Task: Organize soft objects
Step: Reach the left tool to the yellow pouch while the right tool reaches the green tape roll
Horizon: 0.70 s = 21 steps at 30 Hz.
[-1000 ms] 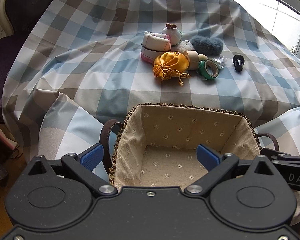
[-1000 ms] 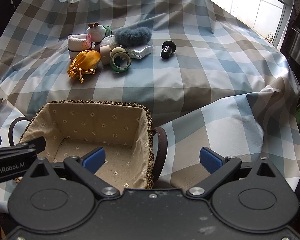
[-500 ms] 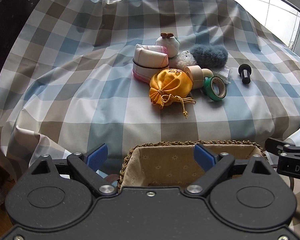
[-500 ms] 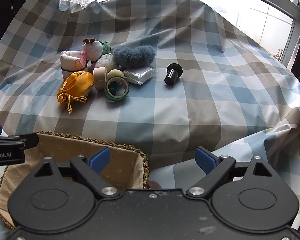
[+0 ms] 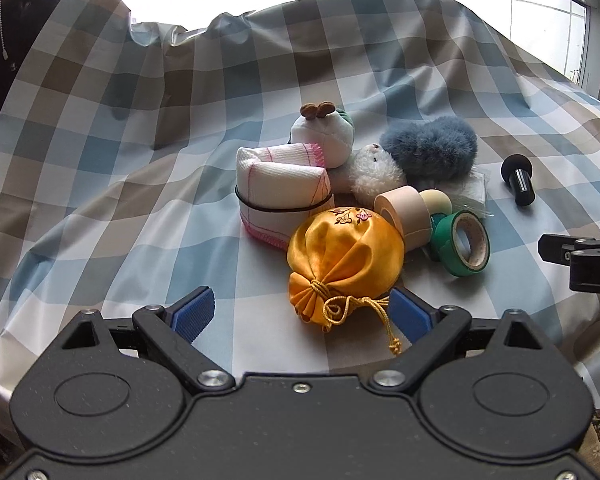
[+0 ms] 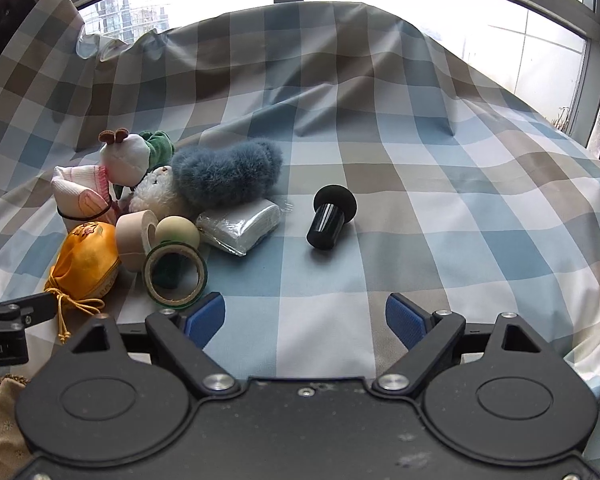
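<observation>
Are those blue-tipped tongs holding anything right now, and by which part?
Nothing is held. The left tongs stand open near the orange satin drawstring pouch; the right tongs are closing over bare checked cloth.

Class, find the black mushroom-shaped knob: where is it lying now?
The black knob lies alone on the checked cloth, right of the pile, nearest the wrapped tissue pack; the left wrist view shows it far right.

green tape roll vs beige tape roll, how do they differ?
The green tape roll is thin with a wide open core; the beige tape roll is thicker with a smaller hole. Green sits nearer the cameras and leans on the pale ball; beige lies behind it, against the yellow pouch. Both stand on edge on the checked cloth.
</observation>
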Each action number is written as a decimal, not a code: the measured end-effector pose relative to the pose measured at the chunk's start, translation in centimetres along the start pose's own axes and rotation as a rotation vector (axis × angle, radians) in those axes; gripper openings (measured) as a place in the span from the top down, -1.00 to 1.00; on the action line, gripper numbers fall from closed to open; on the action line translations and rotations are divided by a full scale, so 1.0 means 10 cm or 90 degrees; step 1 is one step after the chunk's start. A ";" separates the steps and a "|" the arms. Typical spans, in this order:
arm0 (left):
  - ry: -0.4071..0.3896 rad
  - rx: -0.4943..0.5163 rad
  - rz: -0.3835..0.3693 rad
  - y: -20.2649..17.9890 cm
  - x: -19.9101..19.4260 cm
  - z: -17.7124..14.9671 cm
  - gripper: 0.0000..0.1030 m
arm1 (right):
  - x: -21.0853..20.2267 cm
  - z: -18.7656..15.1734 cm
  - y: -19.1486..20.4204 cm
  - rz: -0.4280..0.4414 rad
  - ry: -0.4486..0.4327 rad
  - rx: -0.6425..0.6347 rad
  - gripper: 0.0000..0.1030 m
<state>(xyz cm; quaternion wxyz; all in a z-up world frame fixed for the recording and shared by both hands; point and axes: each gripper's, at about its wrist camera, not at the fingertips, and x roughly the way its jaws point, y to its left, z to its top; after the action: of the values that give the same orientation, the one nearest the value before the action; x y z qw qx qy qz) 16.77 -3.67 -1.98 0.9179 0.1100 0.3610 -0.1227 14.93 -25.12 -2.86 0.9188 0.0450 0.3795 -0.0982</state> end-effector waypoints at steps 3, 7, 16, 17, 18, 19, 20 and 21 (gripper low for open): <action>-0.009 0.004 -0.011 -0.03 0.13 0.05 -0.85 | 0.08 0.02 0.06 0.022 -0.006 -0.018 -0.67; -0.008 -0.014 -0.030 -0.04 0.30 0.11 -0.89 | 0.13 0.01 0.18 0.038 -0.028 -0.055 -0.67; 0.001 -0.006 -0.043 -0.10 0.59 0.21 -0.96 | 0.18 -0.07 0.36 0.091 -0.033 -0.108 -0.69; 0.006 -0.006 -0.045 -0.09 0.63 0.21 -0.96 | 0.18 -0.07 0.37 0.100 -0.033 -0.111 -0.69; 0.008 -0.008 -0.047 -0.09 0.66 0.21 -0.96 | 0.18 -0.07 0.38 0.107 -0.034 -0.113 -0.69; 0.014 -0.012 -0.049 -0.07 0.70 0.22 -0.96 | 0.18 -0.06 0.39 0.109 -0.035 -0.115 -0.70; 0.019 -0.015 -0.051 -0.06 0.73 0.21 -0.96 | 0.19 -0.06 0.40 0.110 -0.037 -0.119 -0.72; 0.027 -0.017 -0.057 -0.05 0.78 0.21 -0.96 | 0.20 -0.05 0.41 0.112 -0.038 -0.126 -0.73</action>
<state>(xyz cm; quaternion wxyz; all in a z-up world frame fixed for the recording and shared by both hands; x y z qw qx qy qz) 23.47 -5.85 -5.91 0.9049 0.0843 0.3868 -0.1566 16.86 -21.36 -4.60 0.9346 -0.0155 0.3548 0.0191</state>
